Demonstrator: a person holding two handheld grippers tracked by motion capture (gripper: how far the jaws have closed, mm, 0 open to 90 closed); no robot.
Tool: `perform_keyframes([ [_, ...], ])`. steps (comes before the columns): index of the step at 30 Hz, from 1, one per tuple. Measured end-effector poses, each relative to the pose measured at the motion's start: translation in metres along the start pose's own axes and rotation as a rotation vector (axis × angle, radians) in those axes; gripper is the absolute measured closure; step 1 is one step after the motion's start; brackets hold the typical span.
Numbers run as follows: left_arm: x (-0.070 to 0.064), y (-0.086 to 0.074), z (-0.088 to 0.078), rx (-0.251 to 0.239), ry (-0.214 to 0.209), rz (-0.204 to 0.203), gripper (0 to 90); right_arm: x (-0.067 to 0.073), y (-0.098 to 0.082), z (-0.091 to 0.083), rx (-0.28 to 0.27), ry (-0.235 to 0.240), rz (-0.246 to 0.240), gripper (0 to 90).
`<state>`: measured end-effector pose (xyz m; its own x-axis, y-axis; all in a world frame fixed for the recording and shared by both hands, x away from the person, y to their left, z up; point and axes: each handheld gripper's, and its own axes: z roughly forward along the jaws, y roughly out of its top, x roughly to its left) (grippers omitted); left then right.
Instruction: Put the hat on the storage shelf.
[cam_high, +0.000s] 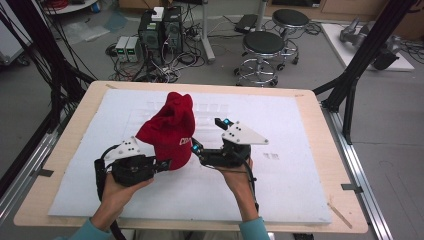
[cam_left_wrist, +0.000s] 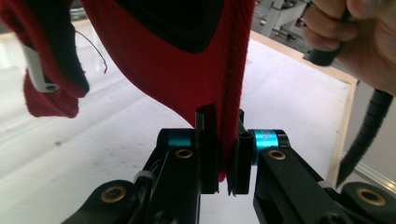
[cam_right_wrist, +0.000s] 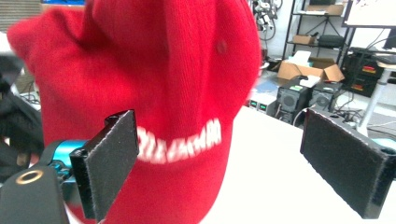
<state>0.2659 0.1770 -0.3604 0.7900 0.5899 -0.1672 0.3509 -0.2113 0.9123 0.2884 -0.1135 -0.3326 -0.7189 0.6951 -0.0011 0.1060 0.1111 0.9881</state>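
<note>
1. Cap (cam_high: 167, 131), red, with white lettering on its front, is the thing both hands are busy with; it stands lifted above the white sheet (cam_high: 280, 195) on the table (cam_high: 37, 200), a little nearer the person than the sheet's middle.

2. Left tool (cam_high: 162, 165) comes in low on the cap's left, and its jaws are closed tight on a thin edge of the red fabric. In the left gripper view (cam_left_wrist: 223, 154) the cloth, with a ribbed seam, is pinched between the two black jaws with no gap to spare. My reading is that this pinch is what holds the cap up off the sheet, since nothing else seems to carry it.

3. Right tool (cam_high: 209, 136) sits just right of the cap, jaws spread wide and holding nothing. In the right gripper view (cam_right_wrist: 247, 163) one pad (cam_right_wrist: 109, 161) is in front of the cap's lettered face and the other is well off to the side over bare sheet, so no grip there yet. It looks poised to take a second hold, perhaps to steady or reshape the cap, though that is only a guess.

4. Inside of the cap is dark, and a white tag (cam_left_wrist: 35, 70) hangs at its edge in the left gripper view, so the opening faces the left tool.

5. Stools (cam_high: 264, 50) and computer boxes (cam_high: 160, 27) stand on the floor beyond the cap, clear of the work.
</note>
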Motion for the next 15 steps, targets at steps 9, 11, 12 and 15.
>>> perform_keyframes([
  [9,0.023,0.03,-0.008,-0.024,0.124,0.045,85.1,-0.008,-0.008,-0.022,0.026,-0.038,-0.017,10.5],
  [11,0.03,0.037,-0.008,-0.026,0.154,0.048,85.1,-0.011,-0.011,-0.03,0.034,-0.051,-0.011,10.5],
  [12,0.033,0.04,-0.008,-0.028,0.169,0.054,85.1,-0.014,-0.013,-0.035,0.033,-0.065,-0.015,10.5],
  [15,0.043,0.048,-0.004,-0.027,0.207,0.064,85.1,-0.021,-0.021,-0.048,0.039,-0.092,0.002,10.5],
])
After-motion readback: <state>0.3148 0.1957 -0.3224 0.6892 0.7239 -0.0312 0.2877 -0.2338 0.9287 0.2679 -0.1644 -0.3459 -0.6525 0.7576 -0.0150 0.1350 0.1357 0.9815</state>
